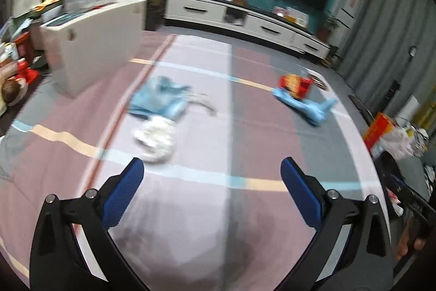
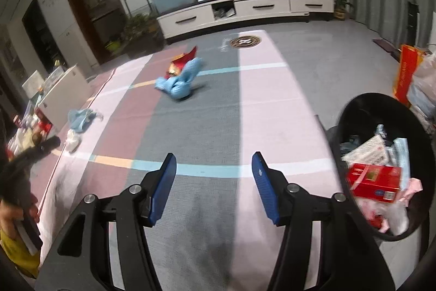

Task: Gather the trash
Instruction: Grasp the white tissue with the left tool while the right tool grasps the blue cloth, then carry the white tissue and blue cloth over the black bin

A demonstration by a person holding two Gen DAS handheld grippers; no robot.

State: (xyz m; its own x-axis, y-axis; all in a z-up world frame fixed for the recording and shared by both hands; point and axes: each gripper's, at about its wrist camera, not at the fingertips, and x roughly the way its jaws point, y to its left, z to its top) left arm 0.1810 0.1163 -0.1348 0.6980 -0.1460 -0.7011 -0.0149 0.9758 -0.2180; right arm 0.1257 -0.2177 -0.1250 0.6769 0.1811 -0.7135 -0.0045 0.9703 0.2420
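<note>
Spread across the floor: a striped pink-and-grey rug [image 2: 218,105]. At its right edge, a black trash bin [image 2: 354,111] holding a red box [image 2: 373,182]. Farther out on the rug, blue crumpled trash [image 2: 179,85]; leftward, white crumpled paper [image 1: 156,138]. Left gripper [image 1: 212,172] and right gripper [image 2: 214,168]: fingers apart, empty.

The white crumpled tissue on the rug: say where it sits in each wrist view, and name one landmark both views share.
Left wrist: white crumpled tissue left of centre, just below the blue cloth.
Right wrist: far left, below the same blue cloth.
Shared landmark: the white TV cabinet along the back wall.
</note>
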